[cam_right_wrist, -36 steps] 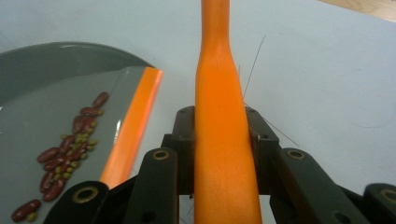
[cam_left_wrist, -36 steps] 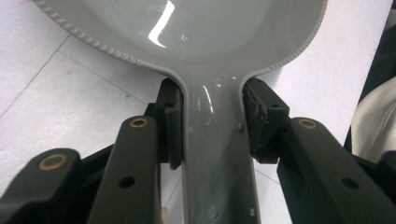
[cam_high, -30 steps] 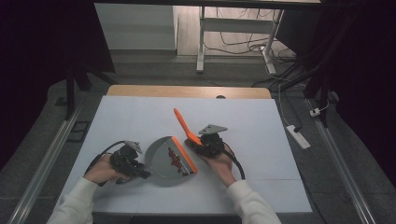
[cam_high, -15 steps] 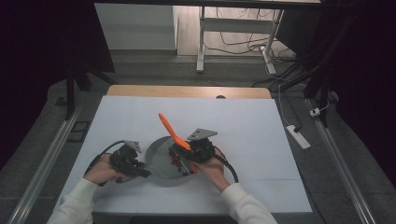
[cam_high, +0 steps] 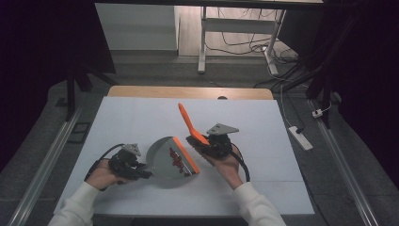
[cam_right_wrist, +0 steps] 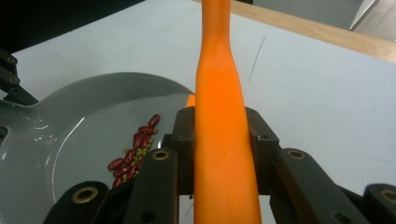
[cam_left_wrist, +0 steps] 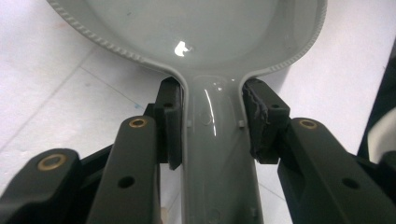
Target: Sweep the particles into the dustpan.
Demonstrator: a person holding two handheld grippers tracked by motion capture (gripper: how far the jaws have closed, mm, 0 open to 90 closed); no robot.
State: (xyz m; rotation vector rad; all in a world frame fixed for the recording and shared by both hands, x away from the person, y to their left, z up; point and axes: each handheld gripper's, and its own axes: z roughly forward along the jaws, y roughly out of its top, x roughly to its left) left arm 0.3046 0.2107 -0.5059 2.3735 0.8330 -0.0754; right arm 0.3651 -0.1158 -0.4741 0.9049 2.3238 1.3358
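While sweeping beans (cam_high: 177, 157) | dustpan (cam_high: 162, 162) handle pinched by left gripper (cam_high: 142, 172) | brush (cam_high: 190, 126) clamped in right gripper (cam_high: 200, 143), lifted off pan lip (stroke done) | beans gathered inside

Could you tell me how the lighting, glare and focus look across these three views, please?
High view: the white table is evenly lit, the room around it dark. Left gripper view: a bright glare spot sits on the grey dustpan, with streaks of shine down its handle; the near jaws look soft. Right gripper view: the orange brush handle is close and slightly blurred, while the red beans read fairly sharp.
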